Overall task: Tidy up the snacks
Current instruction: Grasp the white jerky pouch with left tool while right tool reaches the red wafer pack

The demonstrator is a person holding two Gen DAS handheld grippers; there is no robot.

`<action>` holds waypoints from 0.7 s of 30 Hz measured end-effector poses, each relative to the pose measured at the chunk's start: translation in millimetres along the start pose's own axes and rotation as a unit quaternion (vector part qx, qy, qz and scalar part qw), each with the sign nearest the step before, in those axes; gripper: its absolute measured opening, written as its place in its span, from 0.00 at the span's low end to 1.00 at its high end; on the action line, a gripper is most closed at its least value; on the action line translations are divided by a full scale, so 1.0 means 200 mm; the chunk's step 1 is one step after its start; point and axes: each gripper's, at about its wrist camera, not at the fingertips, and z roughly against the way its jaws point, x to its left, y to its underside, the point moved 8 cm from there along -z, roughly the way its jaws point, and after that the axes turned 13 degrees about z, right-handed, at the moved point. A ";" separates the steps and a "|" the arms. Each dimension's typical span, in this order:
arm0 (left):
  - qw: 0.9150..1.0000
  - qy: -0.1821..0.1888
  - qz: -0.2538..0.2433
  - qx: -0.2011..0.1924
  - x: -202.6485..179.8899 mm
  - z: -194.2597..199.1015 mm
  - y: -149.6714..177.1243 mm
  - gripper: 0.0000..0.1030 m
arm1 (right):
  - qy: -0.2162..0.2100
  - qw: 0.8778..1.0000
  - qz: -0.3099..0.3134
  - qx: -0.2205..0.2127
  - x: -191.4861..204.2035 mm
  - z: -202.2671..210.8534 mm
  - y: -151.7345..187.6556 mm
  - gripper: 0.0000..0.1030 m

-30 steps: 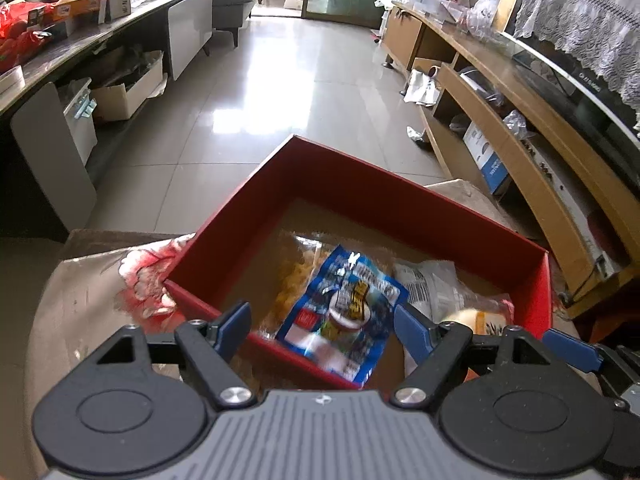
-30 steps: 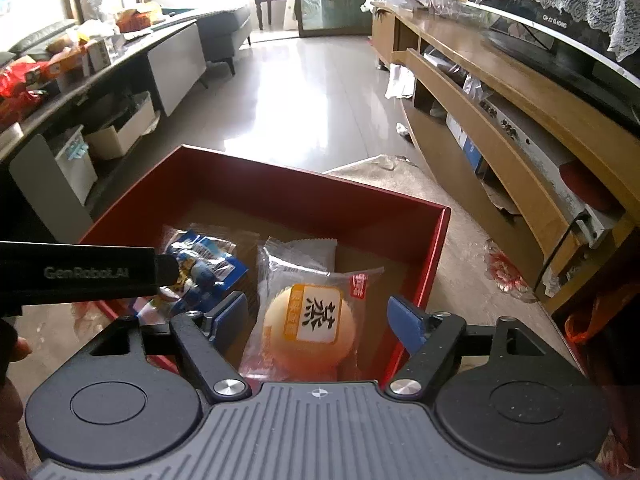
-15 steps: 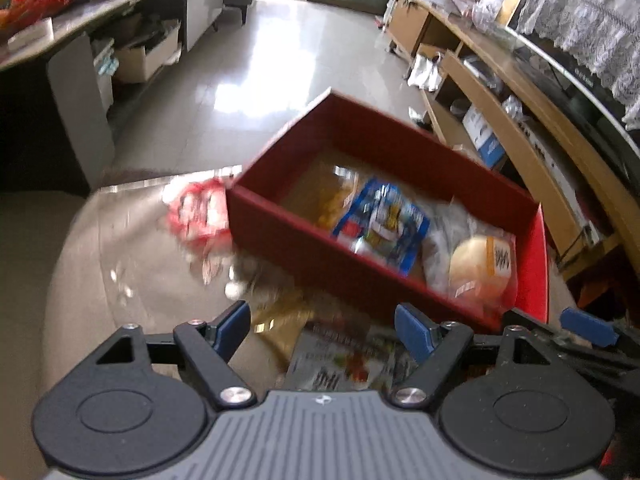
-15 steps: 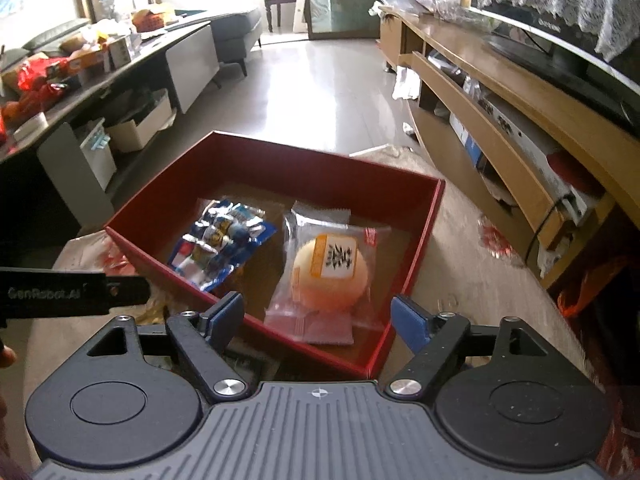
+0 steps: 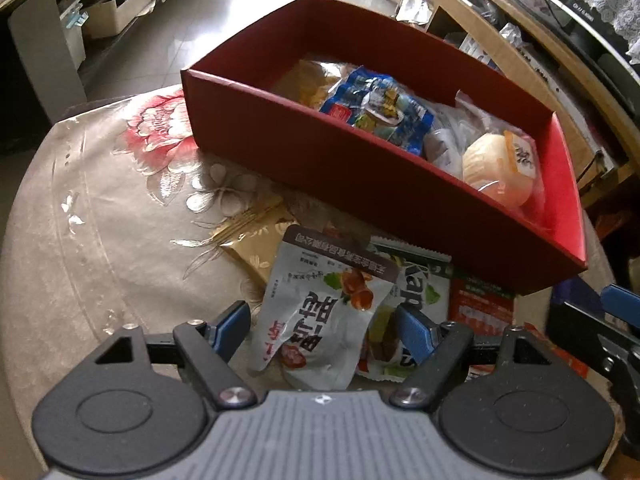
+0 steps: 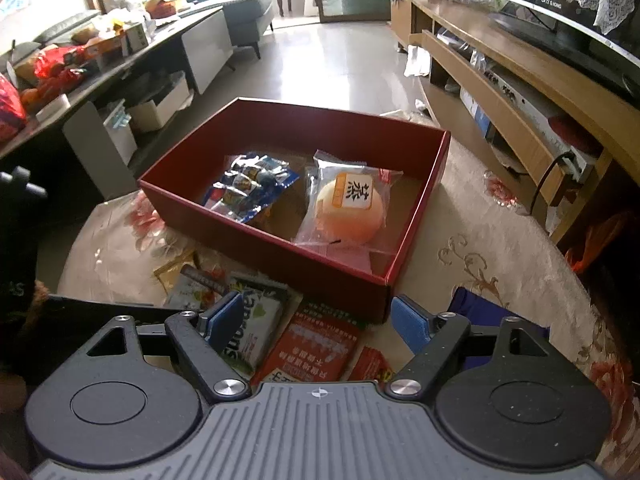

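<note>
A red box (image 5: 360,184) (image 6: 280,252) stands on the table and holds a blue snack packet (image 5: 380,112) (image 6: 252,188) and a wrapped round bun (image 5: 500,168) (image 6: 348,208). Loose snacks lie in front of the box: a white pouch (image 5: 320,320), a green-and-white packet (image 6: 252,328) and a red packet (image 6: 316,344). My left gripper (image 5: 322,330) is open, with the white pouch between its fingers. My right gripper (image 6: 316,318) is open and empty above the red packet.
The table has a floral beige cloth (image 5: 100,220). A gold packet (image 5: 256,248) lies left of the white pouch. A dark blue item (image 6: 492,312) lies at the right. A TV bench (image 6: 520,92) stands to the right, cluttered counters (image 6: 80,60) to the left.
Both grippers have pulled back from over the box toward the near side of the table. The loose snacks in front of the box have come into view. Both stay open.
</note>
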 end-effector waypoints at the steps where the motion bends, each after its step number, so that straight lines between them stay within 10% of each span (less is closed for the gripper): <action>1: 1.000 0.005 0.002 -0.001 0.00 0.00 0.00 0.81 | 0.000 1.000 0.000 0.002 0.00 0.00 0.01 0.83; 12: 1.000 0.008 0.002 0.000 0.03 0.07 0.10 0.56 | -0.005 1.000 0.009 0.010 0.01 -0.01 0.03 0.82; 21: 1.000 0.007 0.007 0.016 0.10 0.16 0.26 0.55 | -0.007 1.000 0.023 0.019 0.07 0.03 0.10 0.79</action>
